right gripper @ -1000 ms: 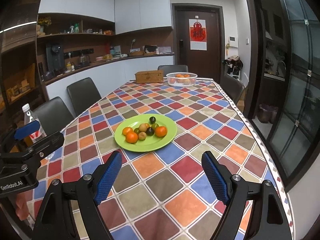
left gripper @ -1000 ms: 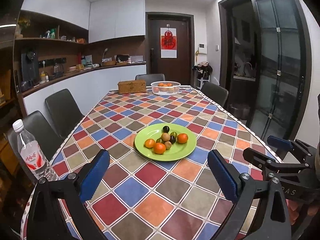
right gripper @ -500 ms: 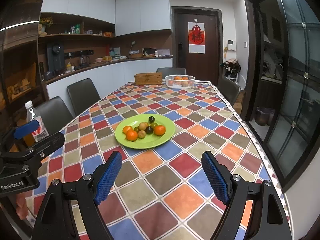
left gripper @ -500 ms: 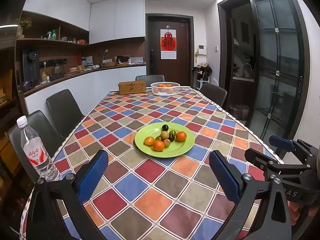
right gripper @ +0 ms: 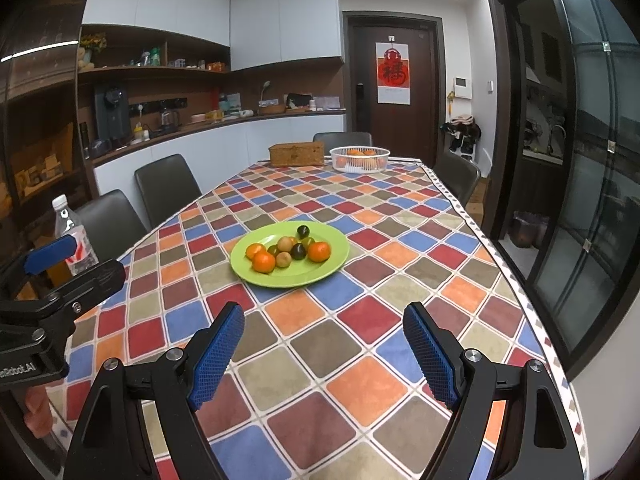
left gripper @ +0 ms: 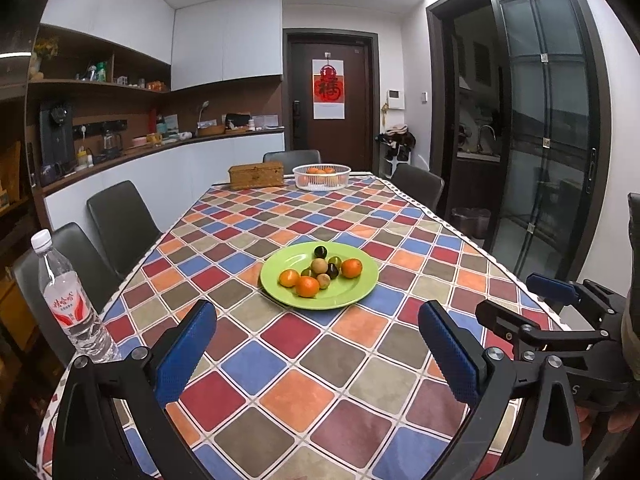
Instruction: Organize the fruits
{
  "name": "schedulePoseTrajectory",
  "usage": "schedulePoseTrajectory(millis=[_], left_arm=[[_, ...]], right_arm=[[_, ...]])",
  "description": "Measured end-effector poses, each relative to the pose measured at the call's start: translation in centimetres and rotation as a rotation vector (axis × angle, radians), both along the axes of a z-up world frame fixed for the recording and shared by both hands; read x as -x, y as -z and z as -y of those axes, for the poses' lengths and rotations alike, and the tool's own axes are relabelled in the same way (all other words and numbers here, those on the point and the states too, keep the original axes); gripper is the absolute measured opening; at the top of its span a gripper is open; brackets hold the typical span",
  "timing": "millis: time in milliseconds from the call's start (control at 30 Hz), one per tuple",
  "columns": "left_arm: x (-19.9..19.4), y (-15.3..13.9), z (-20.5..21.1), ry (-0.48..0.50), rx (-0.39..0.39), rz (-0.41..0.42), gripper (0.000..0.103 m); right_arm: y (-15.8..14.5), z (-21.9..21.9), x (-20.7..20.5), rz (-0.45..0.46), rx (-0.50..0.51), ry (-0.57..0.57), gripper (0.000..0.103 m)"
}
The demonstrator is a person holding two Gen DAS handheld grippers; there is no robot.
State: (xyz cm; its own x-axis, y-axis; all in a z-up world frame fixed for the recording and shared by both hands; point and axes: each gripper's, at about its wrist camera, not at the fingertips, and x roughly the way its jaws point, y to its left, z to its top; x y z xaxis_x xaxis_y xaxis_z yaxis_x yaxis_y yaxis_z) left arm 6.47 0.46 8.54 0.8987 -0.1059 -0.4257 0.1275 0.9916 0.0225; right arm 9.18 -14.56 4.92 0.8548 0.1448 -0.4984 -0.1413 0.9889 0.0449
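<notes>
A green plate (left gripper: 354, 295) (right gripper: 320, 273) sits mid-table with three oranges (left gripper: 307, 286) (right gripper: 264, 261), two dark fruits (left gripper: 320, 251), two tan ones and small green ones. My left gripper (left gripper: 316, 320) hovers over the near end of the table, short of the plate, open with nothing between its blue pads. My right gripper (right gripper: 324, 320) is likewise open and empty, just short of the plate. Each gripper shows in the other's view: the right gripper (left gripper: 524, 300) at the right edge, the left gripper (right gripper: 76, 268) at the left edge.
A white basket (left gripper: 321, 184) (right gripper: 359, 166) with oranges and a wicker box (left gripper: 256, 175) (right gripper: 296, 153) stand at the table's far end. A water bottle (left gripper: 68, 304) (right gripper: 74, 240) stands at the near left corner. Dark chairs (left gripper: 120, 220) line both sides of the table.
The left wrist view has drifted only slightly. Both grippers stay open and empty, and the fruit on the plate has not moved.
</notes>
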Motion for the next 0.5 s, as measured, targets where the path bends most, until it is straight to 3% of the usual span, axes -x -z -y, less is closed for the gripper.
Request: schedulePoseTrajectory(millis=[500], left_arm=[[-0.33,0.51,0.07,-0.013,0.011,-0.013,0.103]], right_arm=[[0.50,0.31,-0.26,-0.018,0.001,0.011,0.082]])
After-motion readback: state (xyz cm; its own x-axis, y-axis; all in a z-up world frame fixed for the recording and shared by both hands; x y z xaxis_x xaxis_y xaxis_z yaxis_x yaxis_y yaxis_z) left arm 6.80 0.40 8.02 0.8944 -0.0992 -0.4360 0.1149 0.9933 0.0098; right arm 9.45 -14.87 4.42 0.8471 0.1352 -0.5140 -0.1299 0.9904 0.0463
